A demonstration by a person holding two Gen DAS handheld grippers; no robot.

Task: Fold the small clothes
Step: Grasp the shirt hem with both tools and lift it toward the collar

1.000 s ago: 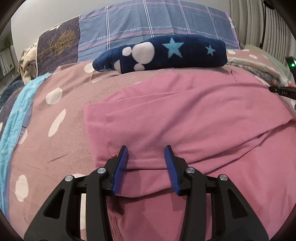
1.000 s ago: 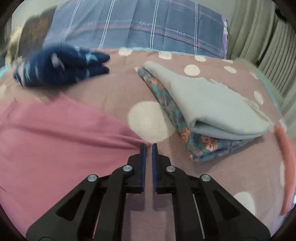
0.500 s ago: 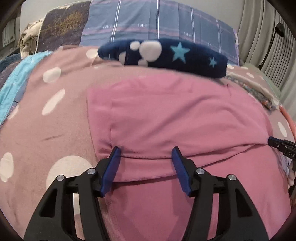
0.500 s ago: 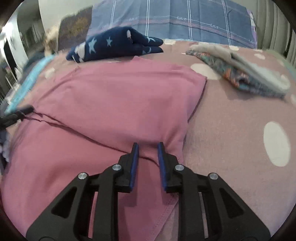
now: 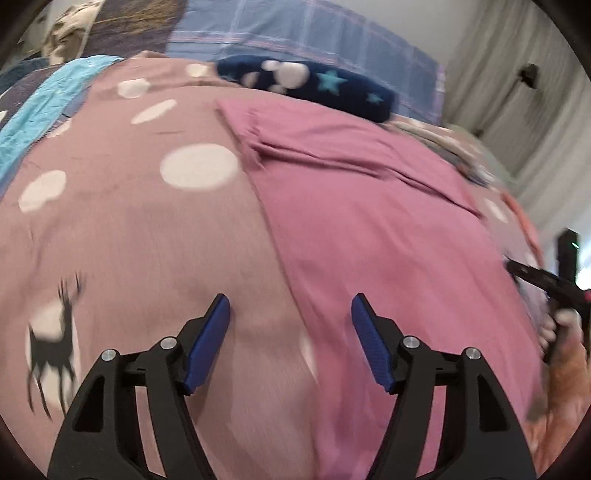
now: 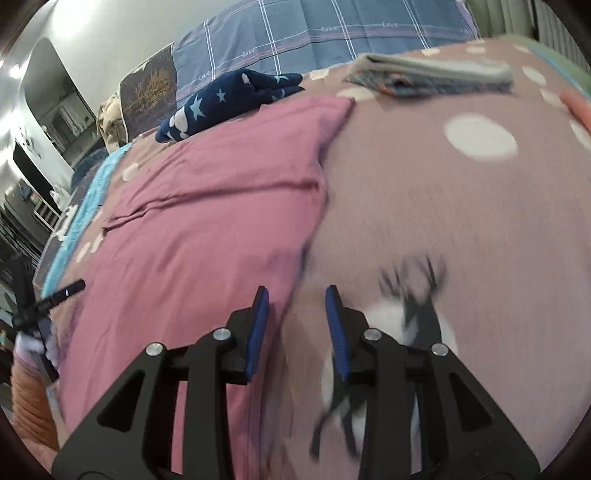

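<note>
A pink garment [image 5: 373, 221] lies spread on the dotted mauve bedspread [image 5: 147, 229], its far part folded over. It also shows in the right wrist view [image 6: 207, 229]. My left gripper [image 5: 290, 314] is open and empty, over the garment's near left edge. My right gripper [image 6: 297, 306] is open and empty, over the garment's near right edge. The right gripper's tip [image 5: 539, 280] shows at the right of the left wrist view. The left gripper's tip [image 6: 59, 293] shows at the left of the right wrist view.
A folded navy star-print garment [image 5: 317, 85] [image 6: 229, 99] lies beyond the pink one. A stack of folded clothes [image 6: 432, 74] sits at the far right. Plaid pillows [image 6: 325, 29] line the head of the bed. A turquoise blanket [image 5: 44, 107] lies on the left.
Both grippers let go of the fold, opened wider and pulled back toward the near end of the garment. The pink fold now lies flat at the far part.
</note>
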